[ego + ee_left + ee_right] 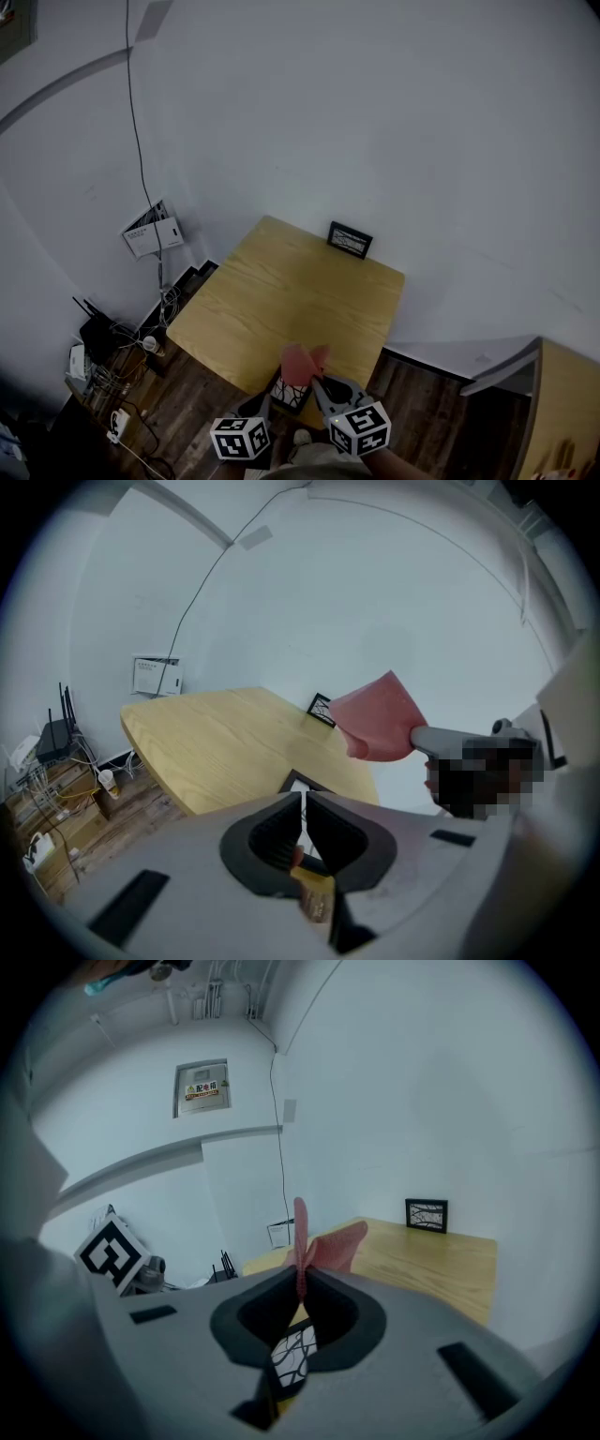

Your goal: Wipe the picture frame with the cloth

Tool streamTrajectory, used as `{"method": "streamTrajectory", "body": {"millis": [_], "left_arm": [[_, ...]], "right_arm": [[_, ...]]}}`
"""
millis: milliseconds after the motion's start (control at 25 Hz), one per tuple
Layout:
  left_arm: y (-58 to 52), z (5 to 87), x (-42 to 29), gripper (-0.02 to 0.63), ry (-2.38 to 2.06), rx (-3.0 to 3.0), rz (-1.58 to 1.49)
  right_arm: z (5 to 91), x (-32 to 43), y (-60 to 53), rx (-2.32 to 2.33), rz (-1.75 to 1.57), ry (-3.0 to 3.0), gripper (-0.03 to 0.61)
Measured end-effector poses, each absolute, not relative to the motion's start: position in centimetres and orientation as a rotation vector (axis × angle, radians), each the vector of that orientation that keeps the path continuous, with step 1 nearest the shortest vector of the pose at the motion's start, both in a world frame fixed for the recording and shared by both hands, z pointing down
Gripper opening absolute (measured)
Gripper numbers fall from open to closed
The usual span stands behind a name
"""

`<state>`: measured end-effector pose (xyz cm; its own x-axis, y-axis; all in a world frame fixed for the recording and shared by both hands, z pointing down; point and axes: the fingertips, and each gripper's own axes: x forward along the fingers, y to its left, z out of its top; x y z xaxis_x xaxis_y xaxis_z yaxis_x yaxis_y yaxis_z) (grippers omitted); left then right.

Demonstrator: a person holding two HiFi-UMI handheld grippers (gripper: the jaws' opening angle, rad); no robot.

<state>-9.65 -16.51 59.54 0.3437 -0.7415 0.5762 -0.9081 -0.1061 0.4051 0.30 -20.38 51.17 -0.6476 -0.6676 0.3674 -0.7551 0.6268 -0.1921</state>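
My left gripper (304, 797) is shut on the dark edge of a small black picture frame (289, 394) with a black-and-white pattern, held over the near edge of the wooden table (281, 300). My right gripper (302, 1274) is shut on a pink cloth (323, 1244) that sticks up from its jaws. In the head view the cloth (302, 364) hangs just above the held frame. The same frame (292, 1358) shows below the right jaws. A second black frame (350, 240) stands at the table's far edge against the wall.
A router, cables and boxes (103, 356) clutter the floor left of the table. A white box (150, 234) hangs low on the wall. A wooden cabinet (567, 403) stands at the right. Dark wood floor surrounds the table.
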Motion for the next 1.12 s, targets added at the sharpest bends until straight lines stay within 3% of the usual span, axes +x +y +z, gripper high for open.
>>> {"method": "streamTrajectory", "body": {"millis": [320, 440, 600, 1120], "left_arm": [[-18.5, 62.1, -9.5, 0.011, -1.404, 1.882, 0.346], [-19.0, 63.0, -9.8, 0.117, -1.405, 1.868, 0.356], [-19.5, 64.3, -9.9, 0.14, -1.396, 1.85, 0.386], [-19.7, 67.2, -9.8, 0.132, -1.358, 1.81, 0.448]], "right_arm": [[53.6, -0.4, -23.6, 1.114, 0.529, -2.564, 0.009], [54.6, -0.7, -24.5, 1.105, 0.54, -2.548, 0.009], [55.8, -1.0, -25.4, 1.103, 0.547, -2.53, 0.009], [60.8, -2.7, -26.7, 1.065, 0.576, -2.457, 0.009]]}}
